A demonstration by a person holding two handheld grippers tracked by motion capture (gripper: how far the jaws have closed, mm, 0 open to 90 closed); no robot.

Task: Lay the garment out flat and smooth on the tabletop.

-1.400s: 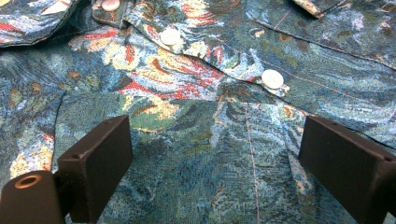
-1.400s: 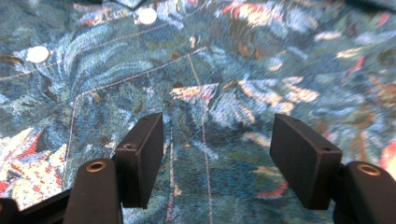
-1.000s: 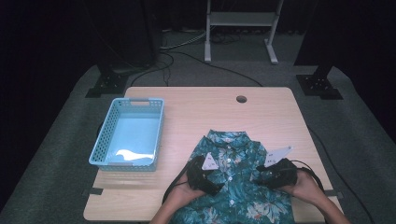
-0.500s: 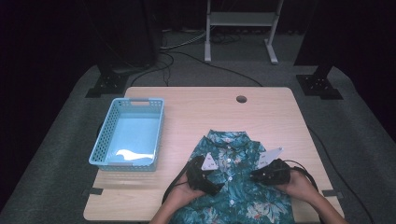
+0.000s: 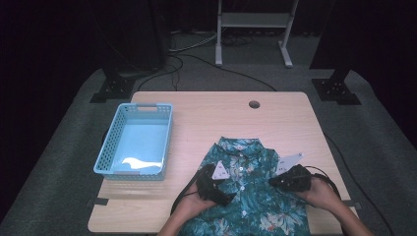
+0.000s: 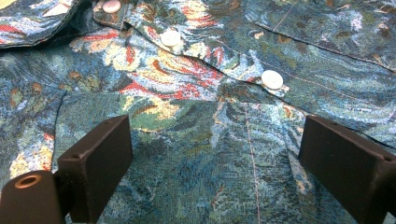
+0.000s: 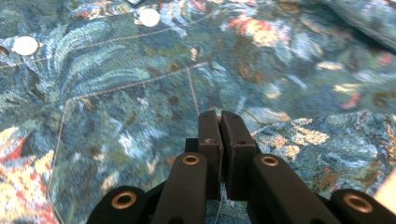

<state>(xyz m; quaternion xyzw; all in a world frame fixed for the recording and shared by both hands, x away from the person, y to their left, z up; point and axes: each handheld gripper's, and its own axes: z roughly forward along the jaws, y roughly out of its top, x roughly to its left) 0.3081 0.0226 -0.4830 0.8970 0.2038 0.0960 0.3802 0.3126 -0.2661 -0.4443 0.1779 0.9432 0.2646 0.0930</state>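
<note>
A teal floral button-up shirt (image 5: 248, 162) lies flat on the front of the wooden table (image 5: 221, 118), collar towards the far side. My left gripper (image 5: 227, 198) rests on the shirt's left half. In the left gripper view it (image 6: 215, 140) stands wide open over the fabric (image 6: 201, 98), just below the row of white buttons (image 6: 272, 79). My right gripper (image 5: 273, 182) sits at the shirt's right side. Its jaws (image 7: 219, 116) are pressed together at the edge of a raised fold of the fabric (image 7: 327, 140), and seem to pinch it.
A light blue plastic basket (image 5: 147, 106) stands on the table's left half. A round cable hole (image 5: 254, 104) marks the far edge. Cables trail from both grippers over the front edge. Stand legs and cables lie on the dark floor beyond.
My right gripper has slid left, inward over the shirt's right side. The left gripper has hardly moved.
</note>
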